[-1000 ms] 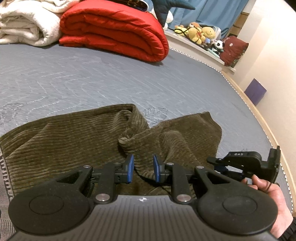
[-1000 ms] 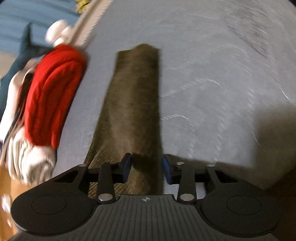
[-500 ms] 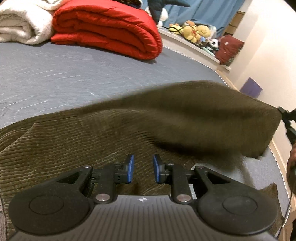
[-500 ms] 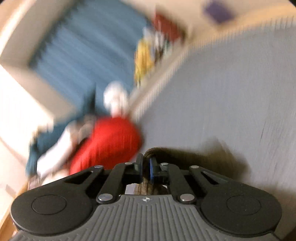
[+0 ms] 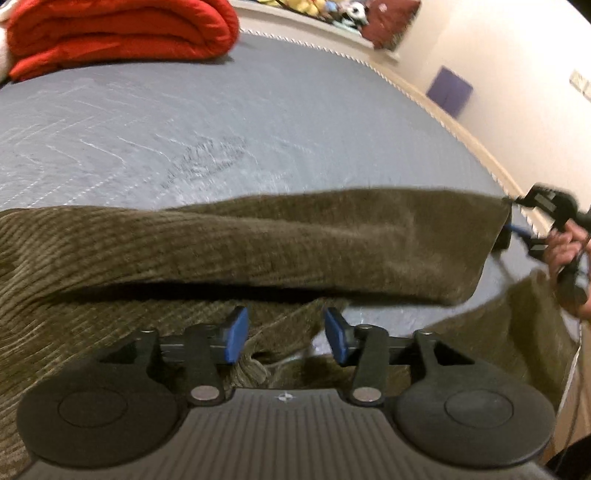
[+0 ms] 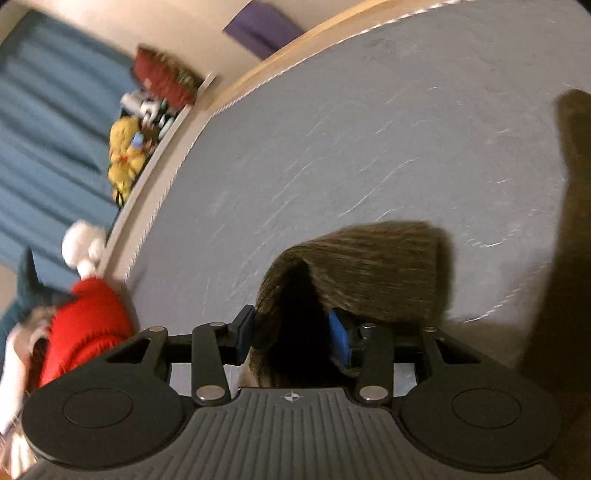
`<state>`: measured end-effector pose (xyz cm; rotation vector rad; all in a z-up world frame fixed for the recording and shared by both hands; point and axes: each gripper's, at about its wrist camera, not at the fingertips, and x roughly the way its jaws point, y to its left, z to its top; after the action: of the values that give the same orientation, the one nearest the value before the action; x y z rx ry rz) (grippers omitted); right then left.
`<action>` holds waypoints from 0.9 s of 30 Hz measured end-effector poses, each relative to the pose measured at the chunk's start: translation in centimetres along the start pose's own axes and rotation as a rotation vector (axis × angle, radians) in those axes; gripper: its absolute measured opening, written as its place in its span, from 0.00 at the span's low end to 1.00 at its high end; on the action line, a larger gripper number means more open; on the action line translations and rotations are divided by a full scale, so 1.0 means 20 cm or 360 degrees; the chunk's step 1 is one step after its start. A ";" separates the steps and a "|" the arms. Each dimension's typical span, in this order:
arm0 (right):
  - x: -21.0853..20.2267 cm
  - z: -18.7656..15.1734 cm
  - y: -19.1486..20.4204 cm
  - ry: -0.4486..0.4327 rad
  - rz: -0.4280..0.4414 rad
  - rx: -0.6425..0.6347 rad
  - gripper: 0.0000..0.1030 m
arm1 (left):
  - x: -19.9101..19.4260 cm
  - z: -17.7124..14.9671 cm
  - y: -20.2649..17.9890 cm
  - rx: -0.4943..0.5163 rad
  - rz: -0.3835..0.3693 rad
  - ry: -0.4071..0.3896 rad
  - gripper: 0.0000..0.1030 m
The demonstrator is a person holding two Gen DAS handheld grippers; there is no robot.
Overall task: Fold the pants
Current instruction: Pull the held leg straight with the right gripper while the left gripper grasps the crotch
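Observation:
Olive corduroy pants (image 5: 258, 251) lie on the grey bed cover (image 5: 221, 122). One leg is stretched out in the air to the right, its hem (image 5: 491, 236) at my right gripper (image 5: 517, 221). My left gripper (image 5: 282, 338) is open just above the pants' lower part, holding nothing. In the right wrist view my right gripper (image 6: 291, 338) has its jaws apart with the hem (image 6: 369, 273) of the pants between them, draped over the right finger; the grip looks loose.
A folded red blanket (image 5: 118, 33) lies at the far end of the bed. Stuffed toys (image 6: 125, 155) and a dark red cushion (image 5: 391, 18) sit on a ledge past the bed edge. A purple box (image 5: 448, 90) stands by the wall.
My right gripper has pulled the pant leg out further to the right, and its jaws have opened from shut. My left gripper's jaws have opened wider and tilted down toward the pants.

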<state>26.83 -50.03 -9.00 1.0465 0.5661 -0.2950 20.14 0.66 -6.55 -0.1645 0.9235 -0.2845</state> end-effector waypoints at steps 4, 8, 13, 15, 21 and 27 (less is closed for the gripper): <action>-0.13 0.03 -0.05 -0.0131 -0.0083 0.0015 0.46 | 0.09 -0.02 -0.04 0.0107 0.0077 0.0033 0.57; -0.15 0.01 -0.15 -0.0093 -0.0118 0.0061 0.47 | 0.17 -0.02 -0.05 0.0176 0.0132 0.0055 0.57; 0.02 -0.08 -0.16 0.0217 -0.0105 0.0057 0.50 | 0.17 0.00 -0.07 0.0246 0.0183 0.0030 0.27; 0.08 -0.09 -0.15 0.0195 -0.0153 0.0052 0.52 | 0.15 0.02 -0.06 0.0229 0.0162 0.0026 0.12; 0.16 -0.01 -0.02 0.0091 -0.0145 -0.0151 0.14 | 0.00 0.10 -0.03 0.0189 0.0186 -0.0080 0.08; -0.02 0.26 0.70 -0.0200 0.0140 -0.0942 0.12 | -0.12 0.17 0.02 0.0193 0.0102 -0.0118 0.07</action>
<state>34.80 -47.97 3.43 0.4743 0.4517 -0.1012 21.51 1.89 -2.75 -0.0333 0.8338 -0.2727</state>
